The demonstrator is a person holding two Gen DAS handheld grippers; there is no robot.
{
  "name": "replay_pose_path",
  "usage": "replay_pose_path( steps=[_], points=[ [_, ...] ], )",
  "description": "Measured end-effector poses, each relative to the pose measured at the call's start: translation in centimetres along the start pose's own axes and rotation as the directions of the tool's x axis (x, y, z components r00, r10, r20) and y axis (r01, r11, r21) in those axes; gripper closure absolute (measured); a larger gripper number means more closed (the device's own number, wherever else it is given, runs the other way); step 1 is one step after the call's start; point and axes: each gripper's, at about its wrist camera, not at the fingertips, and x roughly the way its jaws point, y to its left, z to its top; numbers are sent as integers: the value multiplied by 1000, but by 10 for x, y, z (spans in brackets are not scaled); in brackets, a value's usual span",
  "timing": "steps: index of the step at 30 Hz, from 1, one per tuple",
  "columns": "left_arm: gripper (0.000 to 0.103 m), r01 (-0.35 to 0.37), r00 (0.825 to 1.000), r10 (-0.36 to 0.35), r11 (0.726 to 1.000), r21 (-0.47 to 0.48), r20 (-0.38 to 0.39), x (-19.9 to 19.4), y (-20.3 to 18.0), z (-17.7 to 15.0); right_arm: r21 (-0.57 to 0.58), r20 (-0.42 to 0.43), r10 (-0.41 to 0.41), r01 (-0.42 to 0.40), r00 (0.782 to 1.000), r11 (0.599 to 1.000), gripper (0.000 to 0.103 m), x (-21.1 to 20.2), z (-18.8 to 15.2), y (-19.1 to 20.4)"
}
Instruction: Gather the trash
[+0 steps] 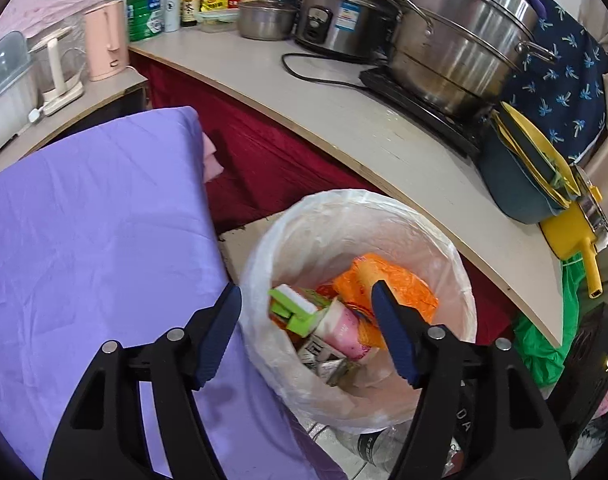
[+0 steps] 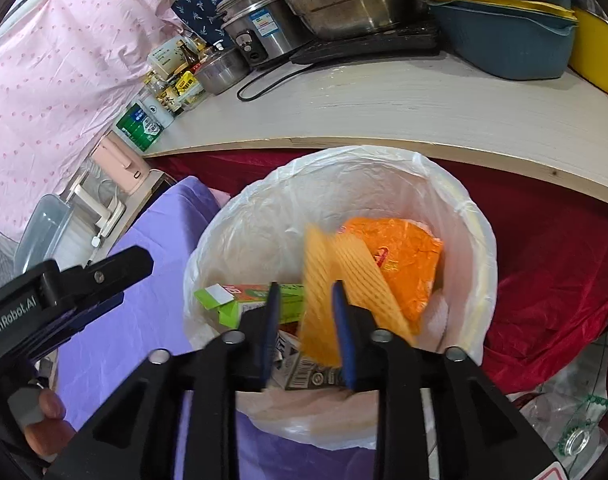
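From my left wrist camera I look down on the left hand-held gripper [image 1: 306,316], its blue-padded jaws standing wide apart with nothing between them, one finger over the purple cloth [image 1: 92,232] and the other over the mouth of the round bin lined with a thin white plastic bag [image 1: 462,280]. Inside the bin I see a crumpled orange plastic bag [image 1: 408,280], a green and white carton [image 1: 294,306], a pink and white packet [image 1: 342,330] and some printed cardboard scraps lower down. From my right wrist camera, the right hand-held gripper [image 2: 306,304] hangs over the same bin [image 2: 480,240], its jaws partly apart. A piece of yellow-orange foam netting [image 2: 340,276] sits blurred between and just past the fingertips, above the orange bag [image 2: 404,256]; I cannot tell whether either pad touches it. The green carton [image 2: 252,300] lies beside the left fingertip in this view. At the left edge the other gripper's black body shows over the purple cloth [image 2: 144,312], with a person's fingers [image 2: 48,420] around its handle. Behind the bin runs the pale bench [image 2: 384,112], carrying a large steel stockpot [image 1: 460,44], a steel rice cooker [image 1: 340,20], bottles and a blue-grey plastic basin [image 2: 504,48]. A dark red cloth [image 1: 264,152] hangs below the bench edge.
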Motion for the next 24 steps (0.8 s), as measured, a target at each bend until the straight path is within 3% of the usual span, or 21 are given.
replay_pose_path(
  steps=[12,24],
  points=[
    [34,-62,997,62,998,1,37,-26,19,-17,-34,35,-10,11,999,999,67,-28,-10,18],
    [26,-150,986,146,987,49,83,-63,25,-43,-101,69,-72,79,995,992,42,-68,-31,35]
  ],
)
